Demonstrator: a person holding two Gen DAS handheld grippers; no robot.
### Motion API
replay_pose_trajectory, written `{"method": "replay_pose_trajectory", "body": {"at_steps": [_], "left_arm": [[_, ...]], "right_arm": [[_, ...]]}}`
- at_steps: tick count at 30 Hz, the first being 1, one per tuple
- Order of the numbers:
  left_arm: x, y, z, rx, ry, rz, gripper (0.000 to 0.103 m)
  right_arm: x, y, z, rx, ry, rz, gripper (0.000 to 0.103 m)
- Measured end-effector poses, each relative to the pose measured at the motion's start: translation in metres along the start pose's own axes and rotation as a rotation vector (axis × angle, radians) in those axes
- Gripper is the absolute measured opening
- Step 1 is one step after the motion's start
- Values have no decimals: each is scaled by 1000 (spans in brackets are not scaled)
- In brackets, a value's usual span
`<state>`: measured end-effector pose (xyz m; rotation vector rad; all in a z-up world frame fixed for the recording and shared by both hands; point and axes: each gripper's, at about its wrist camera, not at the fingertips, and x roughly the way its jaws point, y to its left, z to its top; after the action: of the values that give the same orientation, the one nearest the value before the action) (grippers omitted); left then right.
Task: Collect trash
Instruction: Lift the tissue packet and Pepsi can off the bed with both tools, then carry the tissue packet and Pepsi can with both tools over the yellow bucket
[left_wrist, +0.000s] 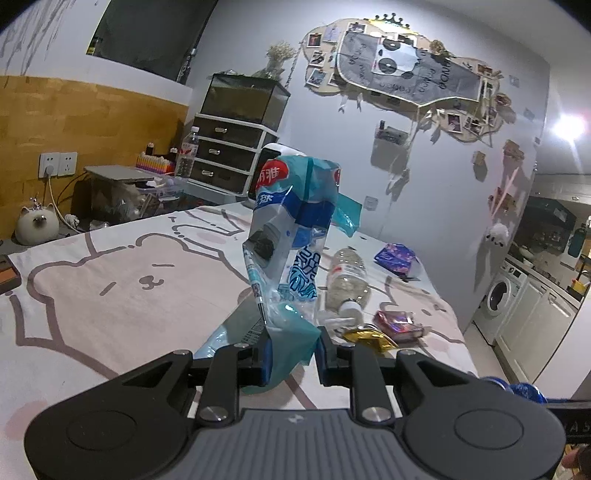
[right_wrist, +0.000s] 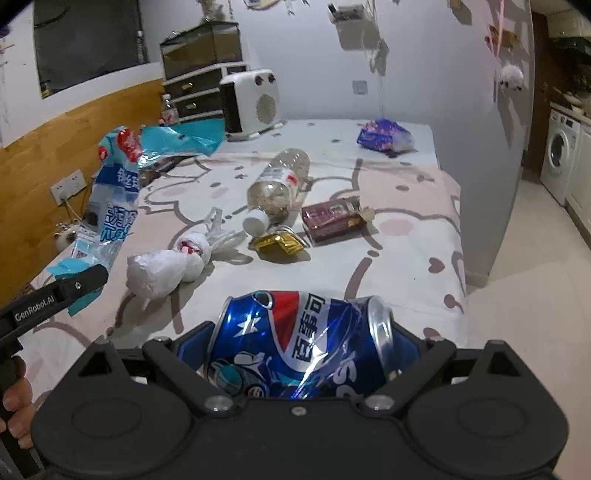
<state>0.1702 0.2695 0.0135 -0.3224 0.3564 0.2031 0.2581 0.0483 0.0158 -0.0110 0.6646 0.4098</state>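
The left gripper (left_wrist: 293, 354) is pinching the lower edge of a blue and teal plastic wrapper (left_wrist: 291, 236), which stands tall through the middle of the left wrist view, lifted clear of the bed (left_wrist: 110, 295). In the right wrist view the same wrapper hangs at the left edge, above the black arm of that gripper, with a hand (right_wrist: 14, 402) on the handle at the lower left corner.

The right gripper (right_wrist: 295, 354) is clamped on a crushed blue soda can (right_wrist: 295, 343), lying sideways between its fingers at the bottom centre of the frame, its silver top turned to the right.

More trash lies on the bed's pink bear-print cover beyond the can: a knotted white plastic bag (right_wrist: 162, 269) at centre left, a gold wrapper (right_wrist: 279, 243) just right of it, an empty clear bottle (right_wrist: 279, 184) on its side above that with its white cap toward the camera, a dark red carton (right_wrist: 330, 219) beside the bottle, and a purple packet (right_wrist: 384, 136) at upper right, well apart from the rest.
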Motion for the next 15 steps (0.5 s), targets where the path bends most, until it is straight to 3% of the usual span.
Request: {"method": "replay_pose_trajectory", "body": {"at_steps": [15], "left_arm": [[-32, -74, -28, 109, 80, -26, 24]], "right_arm": [[-66, -50, -27, -3, -118, -36, 96]]}}
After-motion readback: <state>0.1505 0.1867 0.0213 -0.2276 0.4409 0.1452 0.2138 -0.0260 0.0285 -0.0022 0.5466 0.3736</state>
